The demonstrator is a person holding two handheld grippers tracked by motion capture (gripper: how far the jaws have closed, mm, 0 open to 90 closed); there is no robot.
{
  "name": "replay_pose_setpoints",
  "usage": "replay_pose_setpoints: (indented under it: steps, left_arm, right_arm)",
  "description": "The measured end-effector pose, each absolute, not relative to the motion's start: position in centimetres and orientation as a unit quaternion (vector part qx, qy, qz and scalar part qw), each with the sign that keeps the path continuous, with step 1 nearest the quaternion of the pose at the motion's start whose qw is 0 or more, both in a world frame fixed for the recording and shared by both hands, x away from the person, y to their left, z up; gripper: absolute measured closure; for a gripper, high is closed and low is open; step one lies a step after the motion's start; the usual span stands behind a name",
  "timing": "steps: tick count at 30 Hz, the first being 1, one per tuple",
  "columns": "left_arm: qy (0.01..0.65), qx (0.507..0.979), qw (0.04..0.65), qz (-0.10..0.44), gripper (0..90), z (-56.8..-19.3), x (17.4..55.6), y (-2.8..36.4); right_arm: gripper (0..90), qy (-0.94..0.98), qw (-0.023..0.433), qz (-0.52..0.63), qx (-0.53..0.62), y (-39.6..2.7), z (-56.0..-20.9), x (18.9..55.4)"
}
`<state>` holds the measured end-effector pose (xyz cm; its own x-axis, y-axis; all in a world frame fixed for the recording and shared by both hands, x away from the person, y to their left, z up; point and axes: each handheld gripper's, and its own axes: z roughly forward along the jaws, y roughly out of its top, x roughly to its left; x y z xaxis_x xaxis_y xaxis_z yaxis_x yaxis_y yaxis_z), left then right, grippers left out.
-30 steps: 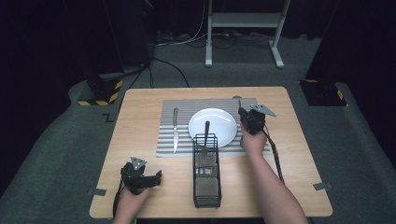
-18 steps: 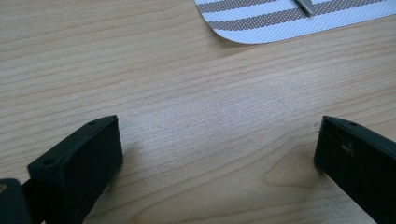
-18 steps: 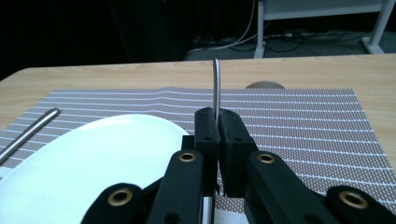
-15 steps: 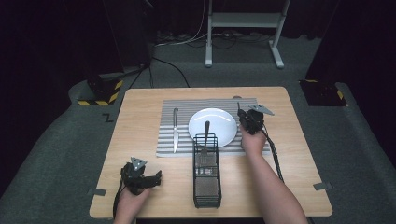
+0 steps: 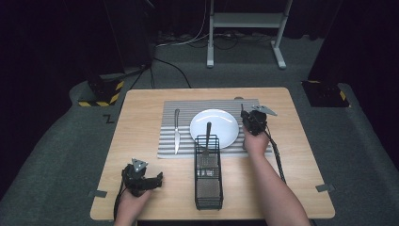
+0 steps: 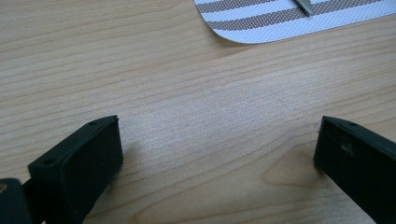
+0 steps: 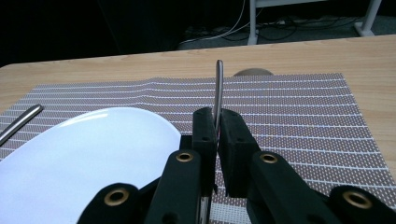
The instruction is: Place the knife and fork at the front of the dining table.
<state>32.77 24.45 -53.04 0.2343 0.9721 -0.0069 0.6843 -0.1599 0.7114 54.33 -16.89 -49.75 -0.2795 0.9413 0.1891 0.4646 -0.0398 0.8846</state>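
Right gripper view: right tongs (image 7: pixel 217 135) clamped on thin metal utensil (image 7: pixel 218 88) beside plate (image 7: pixel 84 154); left tongs (image 6: pixel 215 154) apart over desk (image 6: pixel 187 93).

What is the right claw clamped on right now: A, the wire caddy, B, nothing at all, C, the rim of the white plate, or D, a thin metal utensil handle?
D: in the right gripper view, the right claw has its jaws pressed together on a thin metal utensil handle that sticks up beside the white plate, over the striped placemat.
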Motion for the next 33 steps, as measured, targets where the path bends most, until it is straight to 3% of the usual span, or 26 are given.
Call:
replay_pose_setpoints:
  steps: [20, 27, 33]
  left_arm:
    - [0.571, 0.724, 0.305, 0.236, 1.2, -53.0, 32.8, 24.5]
    - [0.57, 0.725, 0.306, 0.235, 1.0, -53.0, 32.8, 24.5]
    - [0.57, 0.726, 0.306, 0.234, 0.6, -53.1, 32.8, 24.4]
  right_arm:
    - [82.7, 0.66, 0.241, 0.446, 0.555, -17.3, -50.3, 54.7]
    - [73.4, 0.658, 0.24, 0.444, 0.559, -17.4, -50.3, 54.5]
    - [77.6, 0.669, 0.249, 0.438, 0.547, -17.8, -49.9, 53.5]
